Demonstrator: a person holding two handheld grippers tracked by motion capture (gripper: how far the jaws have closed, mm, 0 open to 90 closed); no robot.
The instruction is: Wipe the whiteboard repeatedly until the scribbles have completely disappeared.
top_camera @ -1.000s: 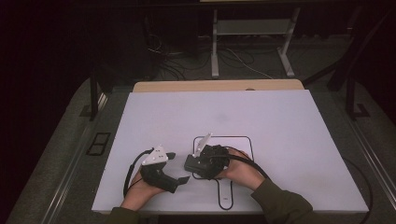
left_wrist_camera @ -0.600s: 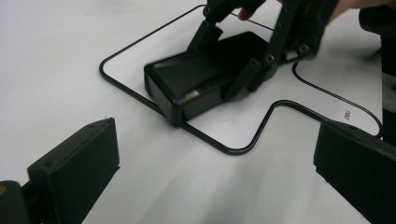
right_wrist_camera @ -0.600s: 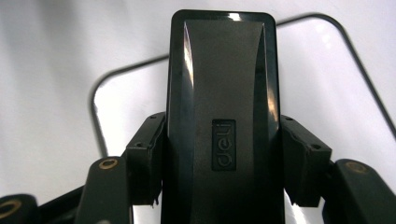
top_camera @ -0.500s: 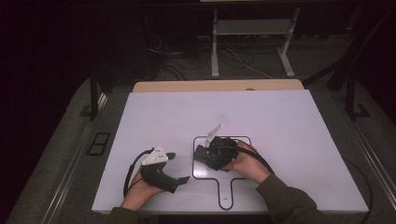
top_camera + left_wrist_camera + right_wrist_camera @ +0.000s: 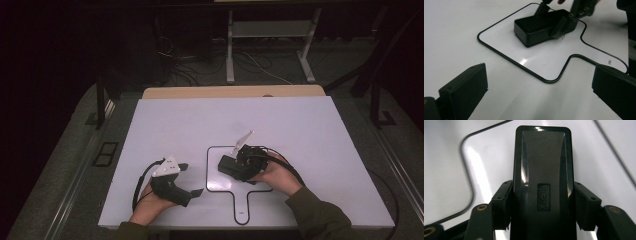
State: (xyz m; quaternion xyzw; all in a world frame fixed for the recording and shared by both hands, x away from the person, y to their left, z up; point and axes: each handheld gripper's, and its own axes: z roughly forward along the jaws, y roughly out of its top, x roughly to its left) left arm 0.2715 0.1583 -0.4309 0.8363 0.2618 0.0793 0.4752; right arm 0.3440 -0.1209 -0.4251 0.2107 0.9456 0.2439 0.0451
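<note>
While the left tongs (image 5: 192, 179) gape empty, the right tongs (image 5: 541, 207) clamp a glossy black rectangular plastic box (image 5: 542, 167) on the white table (image 5: 300, 130).

likely "deli" embossed on black case (image 5: 543, 182)

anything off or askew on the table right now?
Nothing stands out. The black box sits inside the paddle-shaped outline on the white table, gripped squarely by the right gripper. Left gripper is open, apart from it.

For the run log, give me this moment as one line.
right gripper: shut on black box | box: over paddle outline | left gripper: open, apart | surface: white table
</note>
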